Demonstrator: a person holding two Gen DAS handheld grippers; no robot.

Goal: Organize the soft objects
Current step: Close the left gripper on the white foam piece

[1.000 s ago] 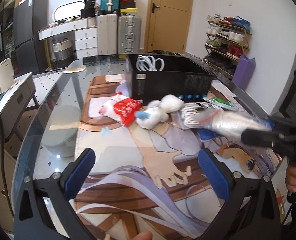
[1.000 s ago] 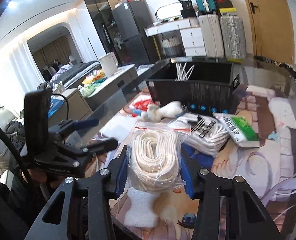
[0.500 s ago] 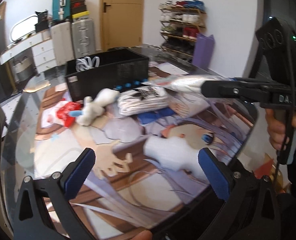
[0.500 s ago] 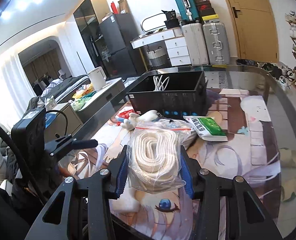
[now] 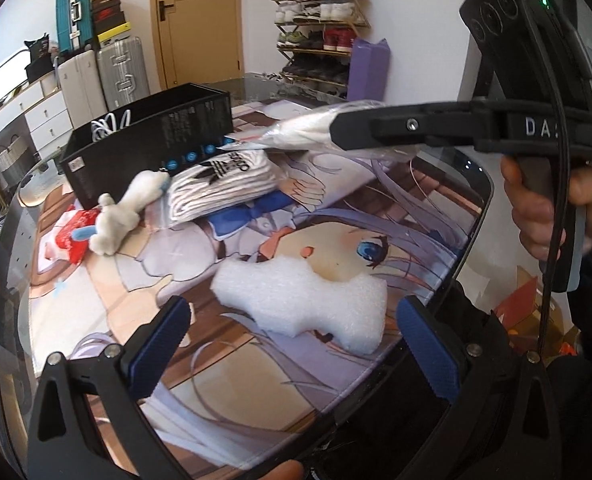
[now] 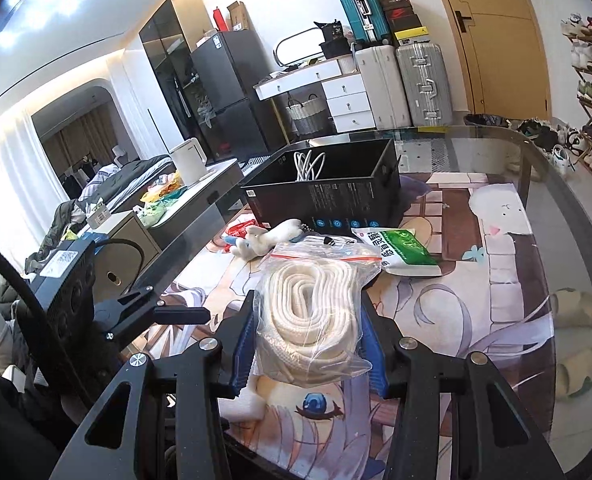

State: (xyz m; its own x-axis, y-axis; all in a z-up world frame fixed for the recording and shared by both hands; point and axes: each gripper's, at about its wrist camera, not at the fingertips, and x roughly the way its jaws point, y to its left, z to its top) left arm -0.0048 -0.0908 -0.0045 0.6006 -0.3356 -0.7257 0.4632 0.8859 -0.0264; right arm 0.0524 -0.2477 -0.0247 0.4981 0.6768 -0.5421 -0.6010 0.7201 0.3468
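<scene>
The right tool [image 6: 307, 330] has its blue pads pressed against both sides of a clear zip bag of coiled white rope [image 6: 310, 312], holding it off the bench [image 6: 536, 168], above the printed mat [image 6: 496, 300] that covers the glass top. In the left wrist view the same bag [image 5: 312, 128] sticks out level from the right tool's black fingers, with a person's hand [image 5: 556, 208] around the handle. The left tool [image 5: 291, 344] stands wide open with nothing between its pads, pointing down over a white foam piece [image 5: 300, 304] that lies flat on the mat. Farther back a black box [image 6: 328, 184] sits on the bench with white cable [image 6: 308, 164] inside. In front of the box lie a white plush toy [image 5: 123, 216], a red packet [image 5: 75, 236], a bagged bundle of white socks [image 5: 223, 184] and a green and white packet [image 6: 404, 250]
</scene>
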